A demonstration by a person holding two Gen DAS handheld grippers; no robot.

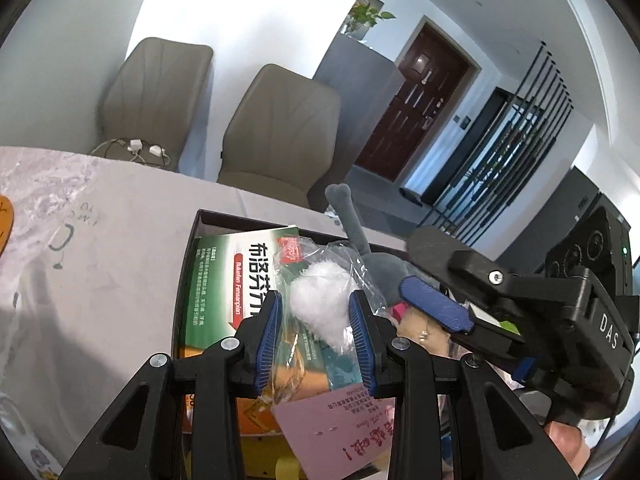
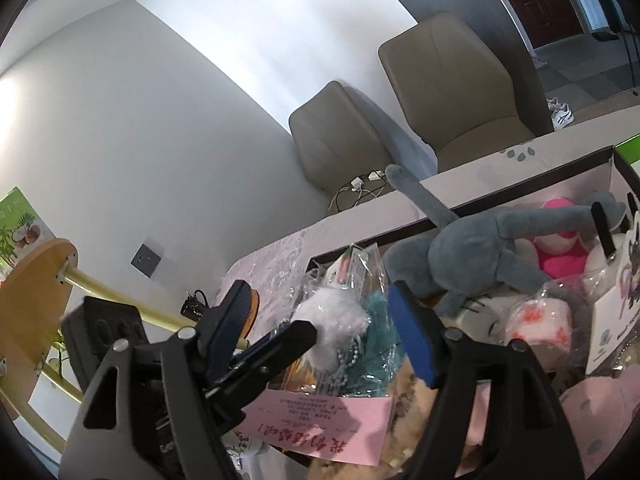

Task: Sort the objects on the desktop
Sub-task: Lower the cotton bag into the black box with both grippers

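Observation:
A dark cardboard box (image 1: 196, 236) on the table holds a green medicine carton (image 1: 236, 276), a grey plush toy (image 1: 372, 260), and a clear bag with a white fluffy ball (image 1: 324, 300) and a pink card (image 1: 344, 428). My left gripper (image 1: 316, 320) is open, its blue pads either side of the white ball, above the box. My right gripper (image 2: 320, 308) is open over the same bag (image 2: 340, 312); it also shows in the left wrist view (image 1: 432, 304). The grey plush (image 2: 472, 248) lies behind a pink toy (image 2: 560, 252).
The table (image 1: 120, 240) has a pale cloth. Two beige chairs (image 1: 276, 132) stand beyond its far edge, with cables and plugs (image 1: 136, 148). A round wooden stand (image 2: 36, 280) is at the left of the right wrist view. A wrapped white roll (image 2: 536, 316) lies in the box.

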